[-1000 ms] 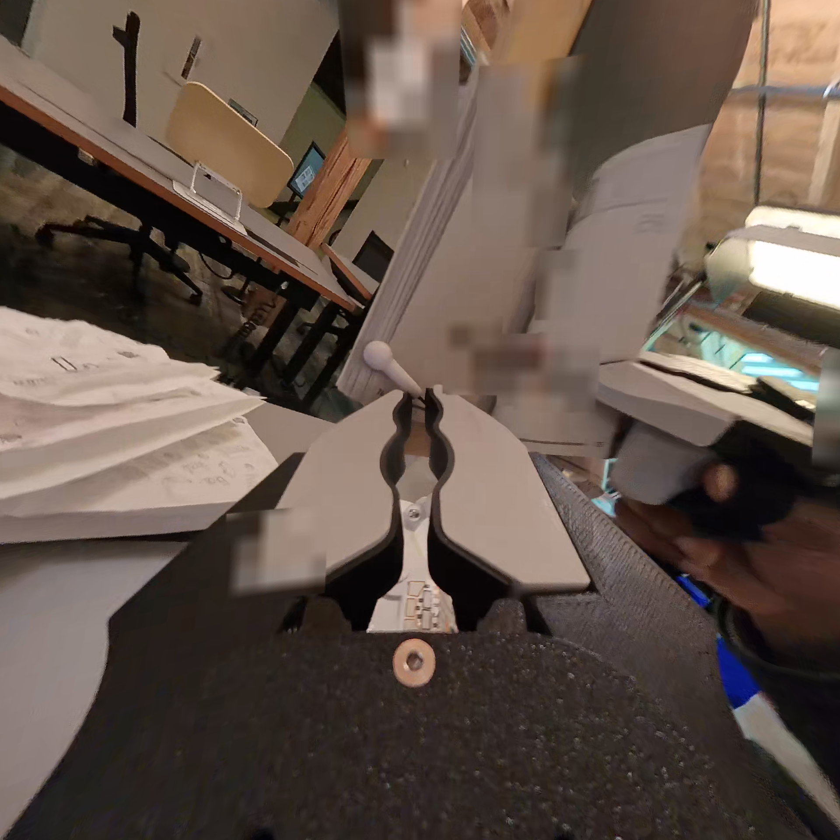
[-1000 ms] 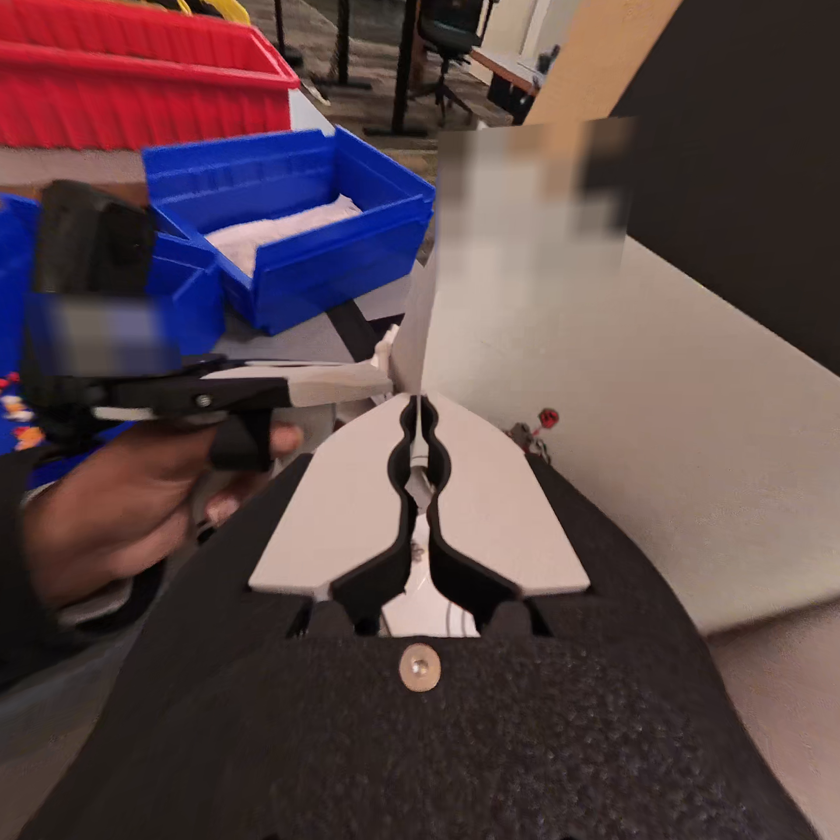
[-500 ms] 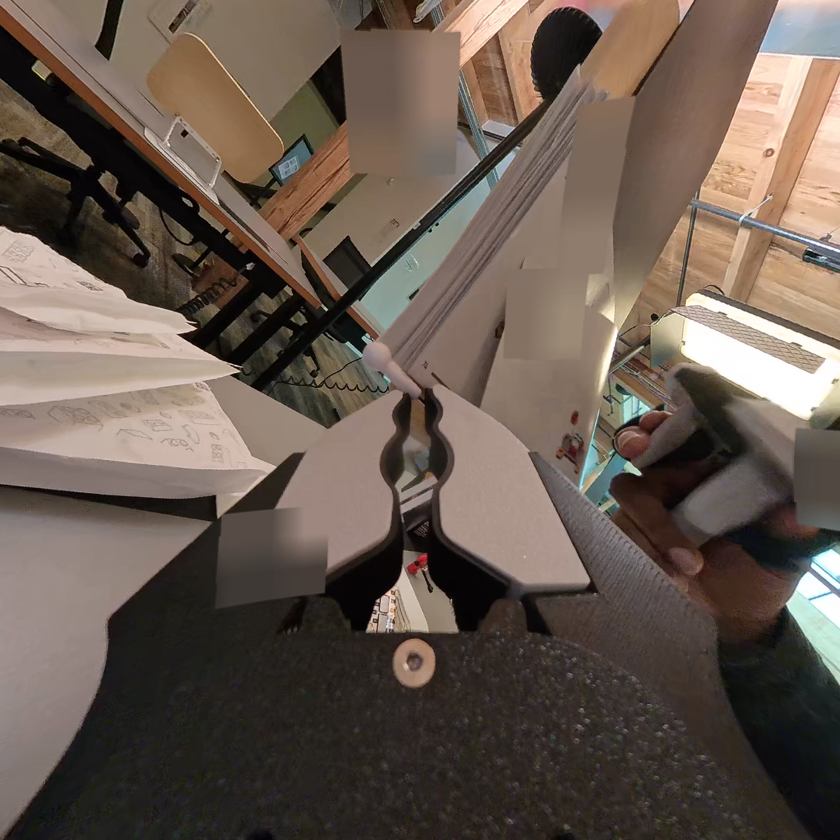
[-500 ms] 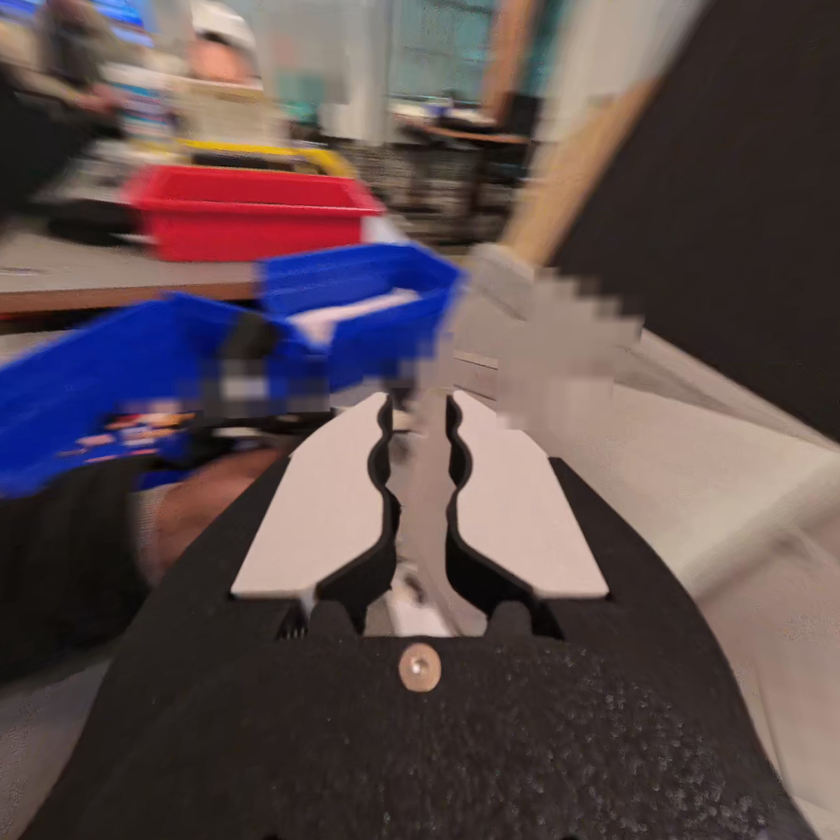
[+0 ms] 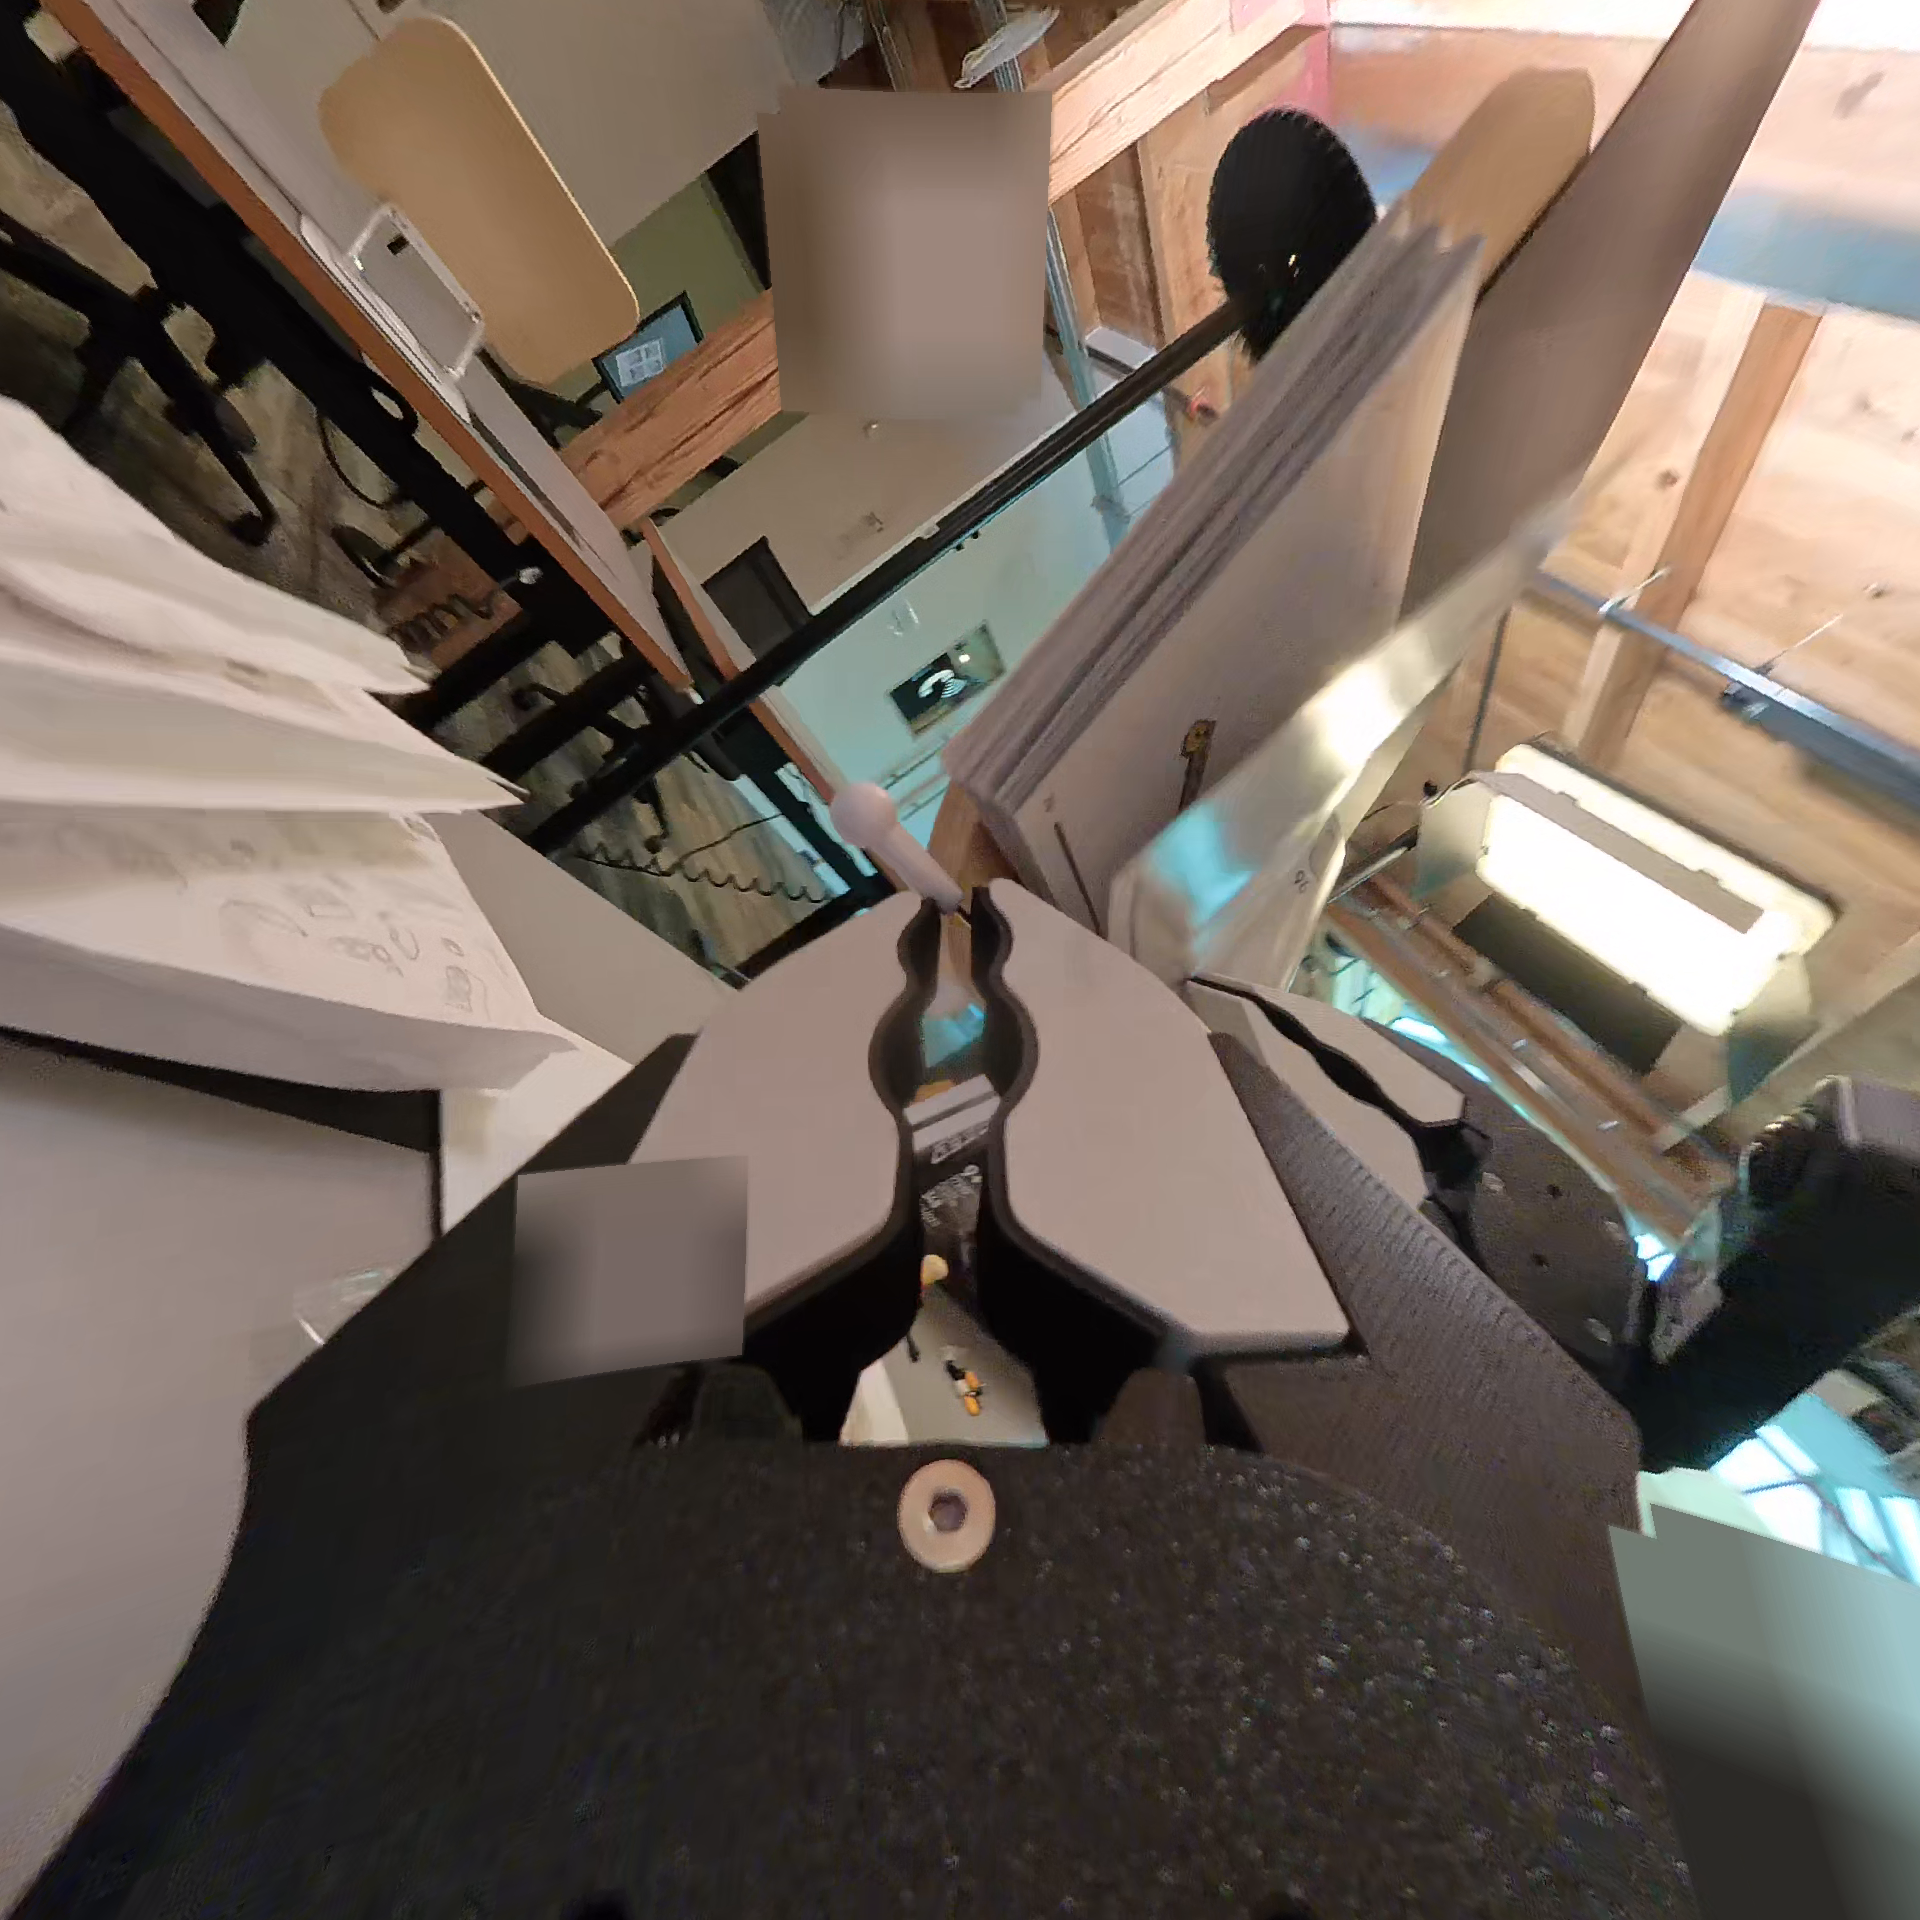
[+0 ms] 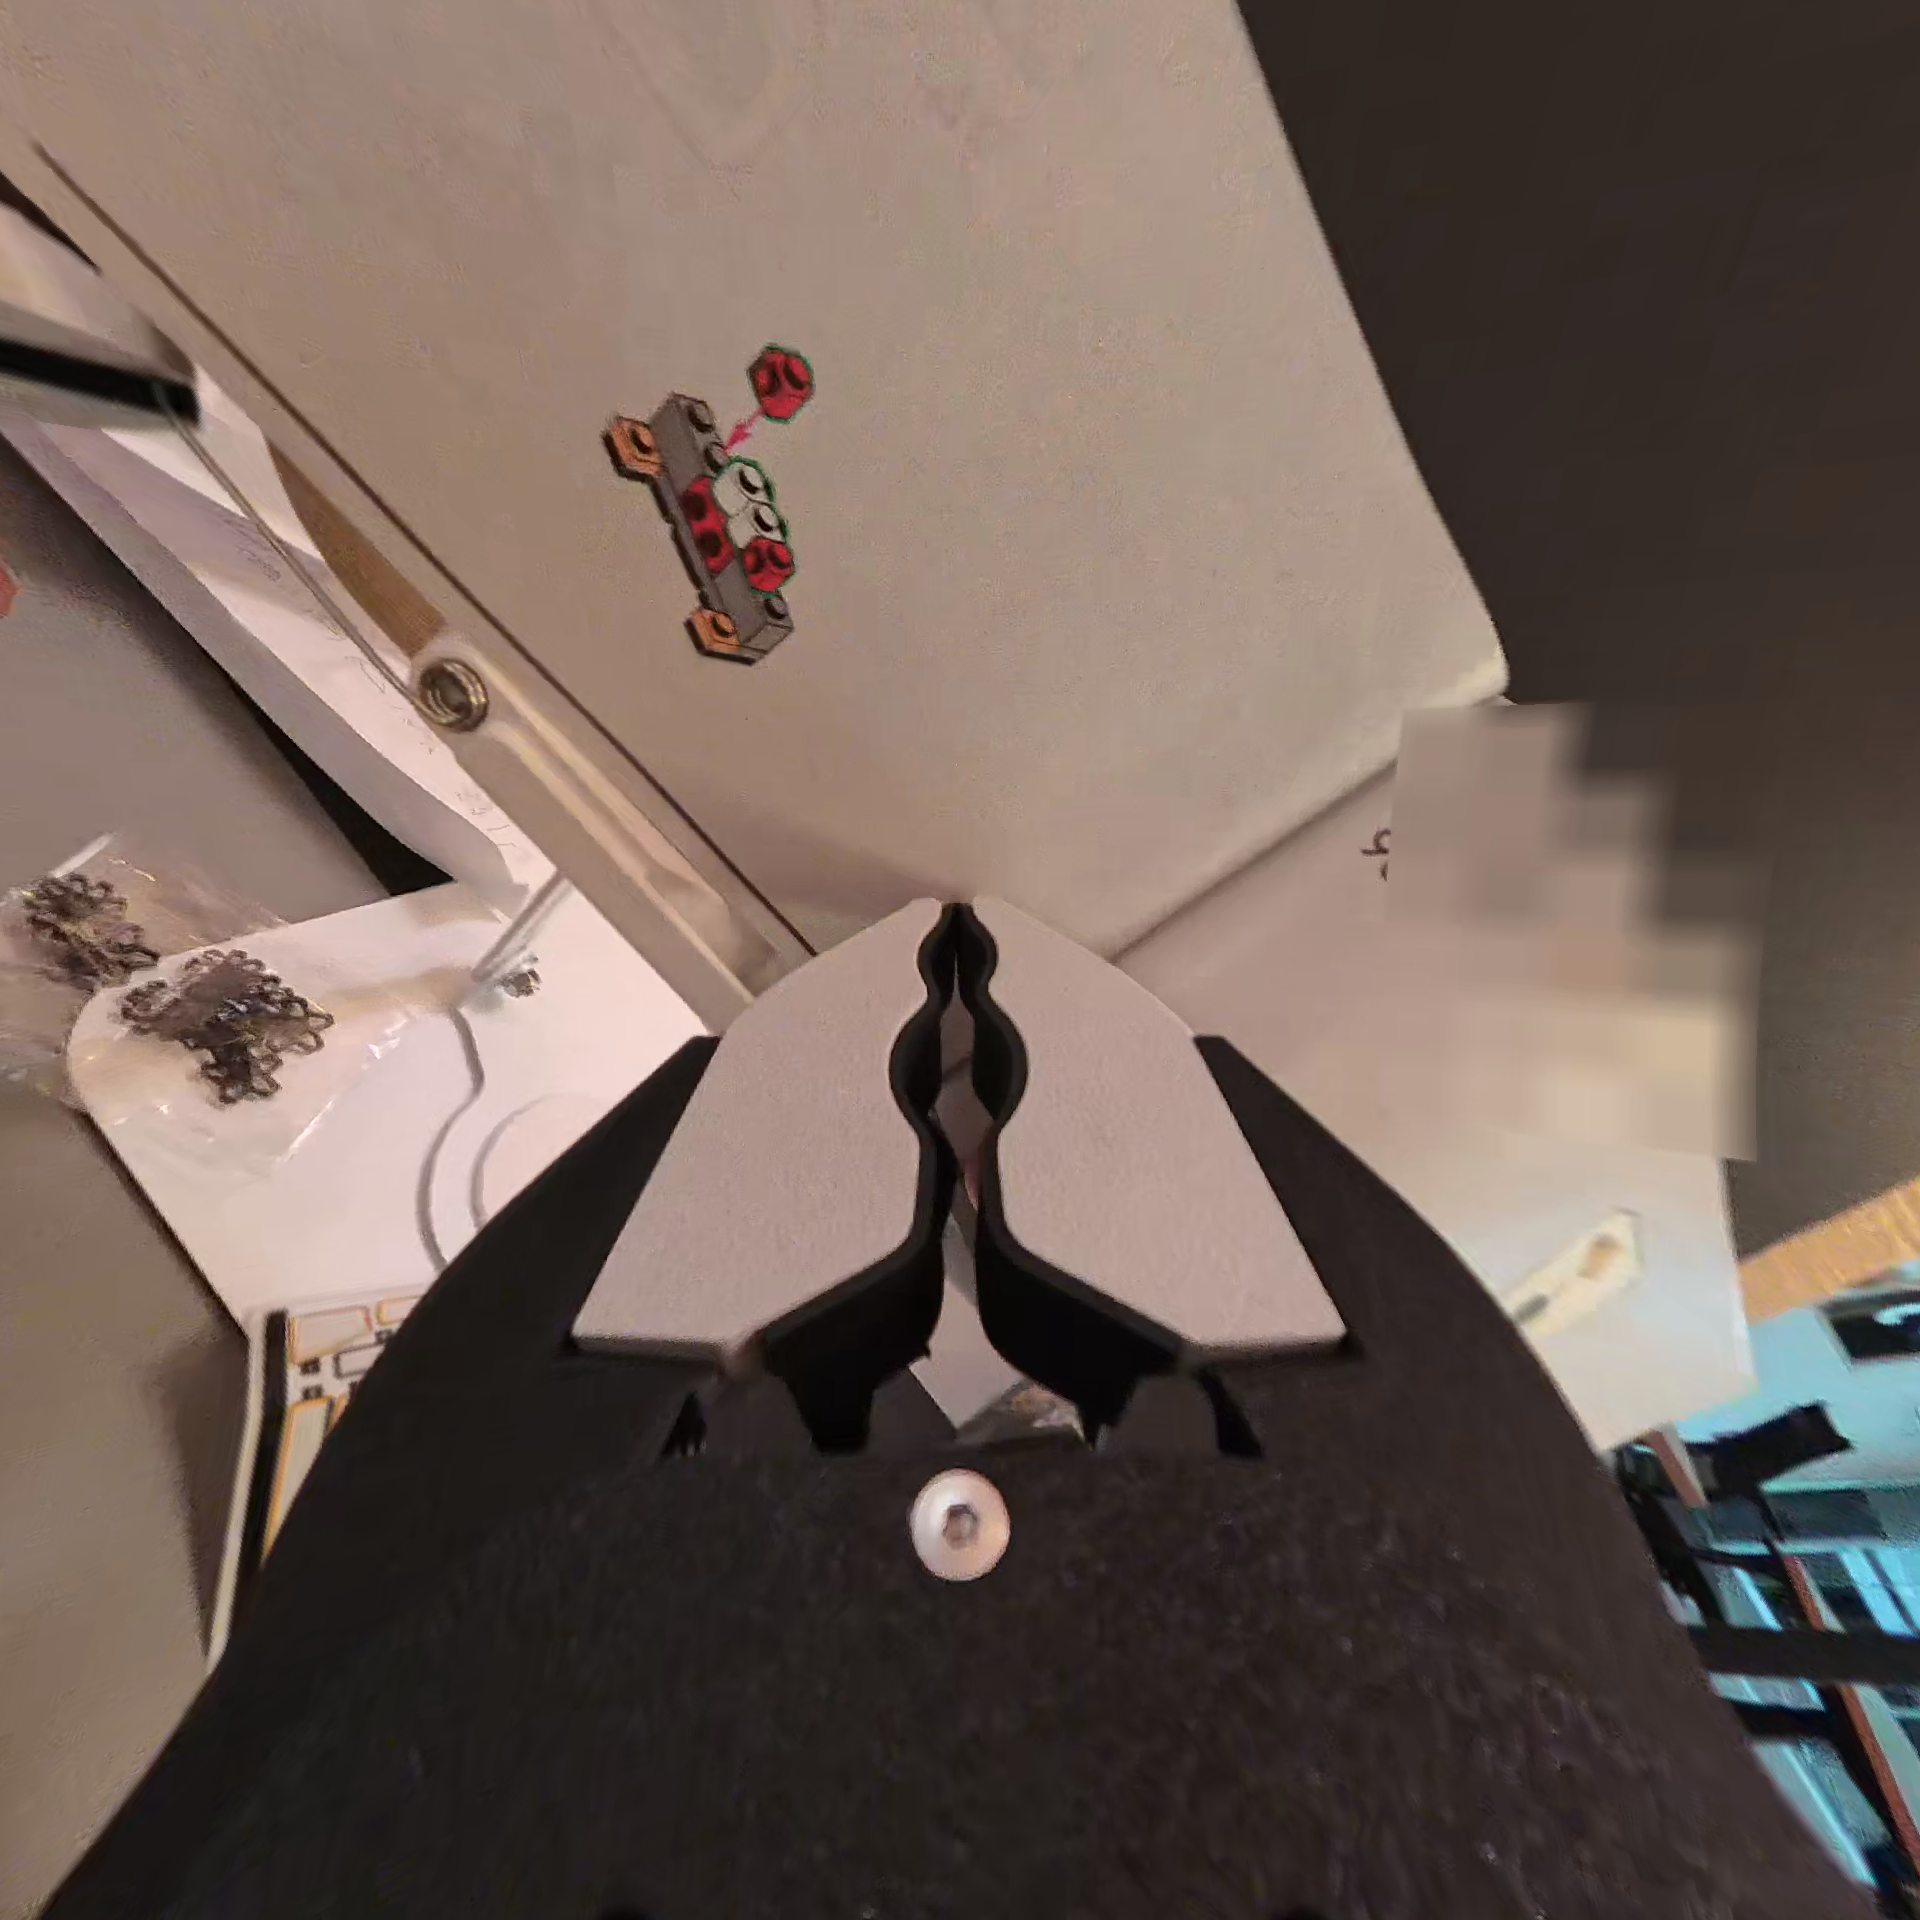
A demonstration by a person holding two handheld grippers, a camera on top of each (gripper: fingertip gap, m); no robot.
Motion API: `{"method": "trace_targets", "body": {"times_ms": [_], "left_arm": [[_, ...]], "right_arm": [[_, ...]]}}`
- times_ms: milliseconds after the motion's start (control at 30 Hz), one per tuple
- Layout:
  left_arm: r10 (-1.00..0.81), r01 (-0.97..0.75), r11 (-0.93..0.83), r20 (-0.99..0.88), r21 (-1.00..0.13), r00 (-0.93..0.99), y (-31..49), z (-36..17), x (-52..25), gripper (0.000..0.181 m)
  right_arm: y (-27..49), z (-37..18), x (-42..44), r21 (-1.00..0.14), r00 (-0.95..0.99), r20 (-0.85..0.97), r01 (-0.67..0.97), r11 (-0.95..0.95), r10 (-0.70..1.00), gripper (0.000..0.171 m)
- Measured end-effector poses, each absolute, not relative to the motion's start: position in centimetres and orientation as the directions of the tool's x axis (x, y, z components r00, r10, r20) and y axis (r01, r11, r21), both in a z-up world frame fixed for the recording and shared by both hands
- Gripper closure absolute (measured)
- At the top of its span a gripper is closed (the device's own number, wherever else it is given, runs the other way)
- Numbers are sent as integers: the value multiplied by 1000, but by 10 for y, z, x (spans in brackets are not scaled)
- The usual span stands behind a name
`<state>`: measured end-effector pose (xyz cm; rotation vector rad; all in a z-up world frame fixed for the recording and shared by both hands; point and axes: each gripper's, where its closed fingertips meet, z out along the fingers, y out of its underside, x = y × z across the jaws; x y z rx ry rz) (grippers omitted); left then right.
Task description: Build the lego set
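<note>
Right gripper (image 6: 954, 914) swung off the blue bins toward the instruction booklet (image 6: 1039, 364); its view, blurred half a second ago, is sharp, and the tips, which stood apart then, meet at a page edge. Left wrist view tilted upward: ceiling beams fill more frame. Right gripper (image 5: 1340, 1049) now lies just beside the left gripper (image 5: 961, 914).

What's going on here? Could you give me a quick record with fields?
Left tool: shut on a small white lego piece with a rounded end
Right tool: shut on a page of the instruction booklet
Page shown: drawing of a grey, red and white brick assembly
On the table: clear bags of small black parts
Left side: loose instruction sheets
</note>
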<state>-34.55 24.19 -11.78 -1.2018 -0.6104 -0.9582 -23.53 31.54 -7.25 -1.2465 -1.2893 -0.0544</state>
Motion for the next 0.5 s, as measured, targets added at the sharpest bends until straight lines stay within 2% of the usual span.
{"method": "trace_targets", "body": {"times_ms": [167, 233, 400, 500], "left_arm": [[-344, 903, 103, 837, -418, 427, 237, -118, -343, 176], [-341, 874, 156, 805, -461, 486, 232, -108, -341, 177], [-244, 696, 259, 652, -669, 718, 227, -84, -332, 178], [-214, 683, 272, 650, -678, 730, 228, -80, -331, 178]], "right_arm": [[319, -74, -245, -660, 367, 719, 625, 417, 590, 171], [319, -74, -245, -662, 366, 717, 625, 414, 594, 171], [320, -74, -246, -660, 362, 713, 634, 402, 600, 171], [321, -74, -246, -659, 364, 707, 649, 380, 606, 171]]}}
